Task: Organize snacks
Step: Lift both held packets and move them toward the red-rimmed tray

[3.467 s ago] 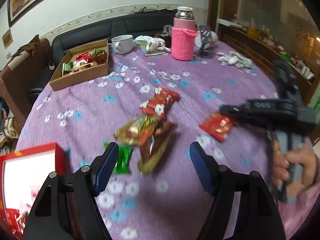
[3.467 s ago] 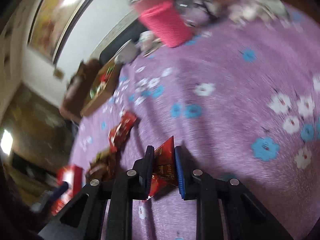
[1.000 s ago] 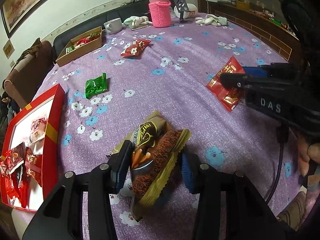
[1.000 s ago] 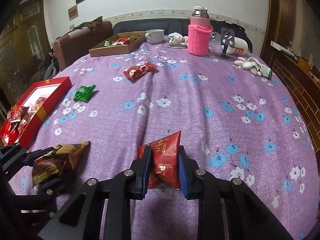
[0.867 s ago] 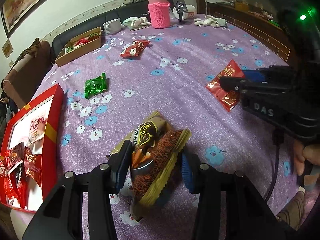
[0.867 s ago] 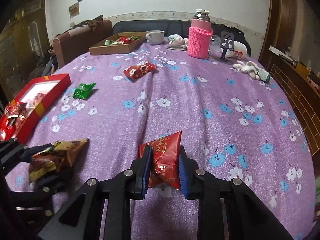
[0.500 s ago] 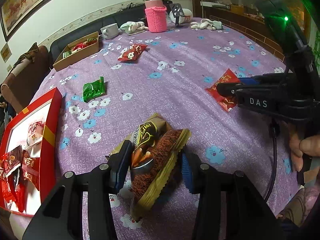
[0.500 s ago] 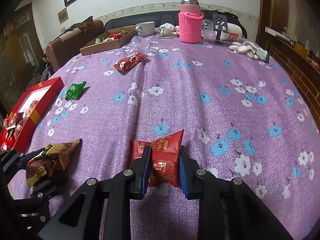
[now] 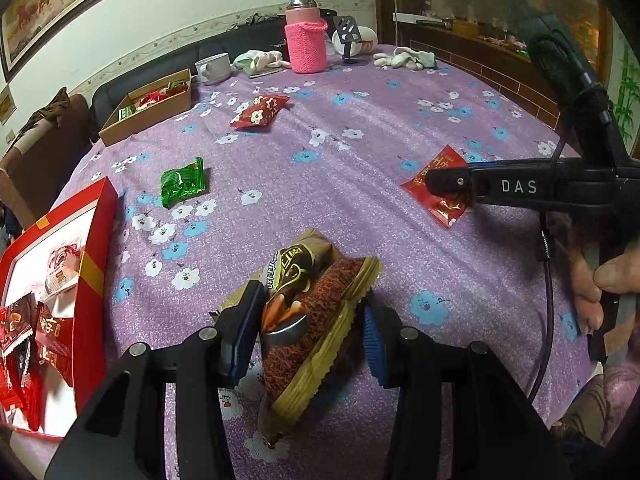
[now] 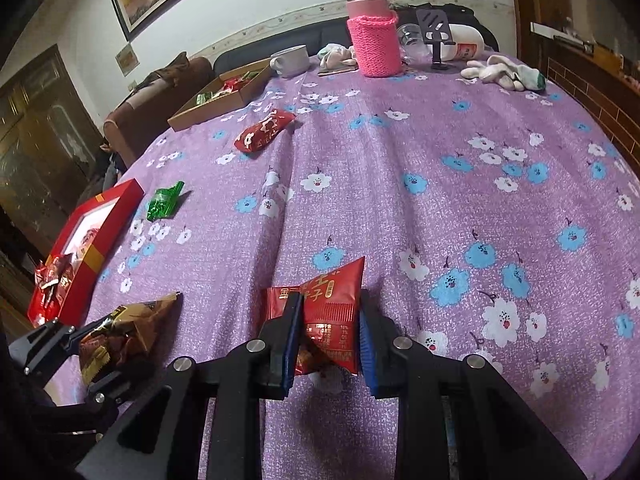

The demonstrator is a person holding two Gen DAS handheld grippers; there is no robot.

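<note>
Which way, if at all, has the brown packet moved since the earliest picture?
Yes. The brown packet lay beside the green packet; now the left gripper holds it away, nearer the person.

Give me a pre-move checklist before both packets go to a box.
1. Left gripper shut on the brown packet: ok, the packet sits between both pads.
2. Right gripper shut on the red packet: ok, pinched at mid-body.
3. Red box open, with bare room inside: ok, packets lie only at its near end.
4. Cardboard box open: ok, but it is far across the table.
5. Loose packets left on the cloth: not ok, a green packet and a flowered red packet remain.
6. Which box each held packet belongs in: cannot tell.
</note>
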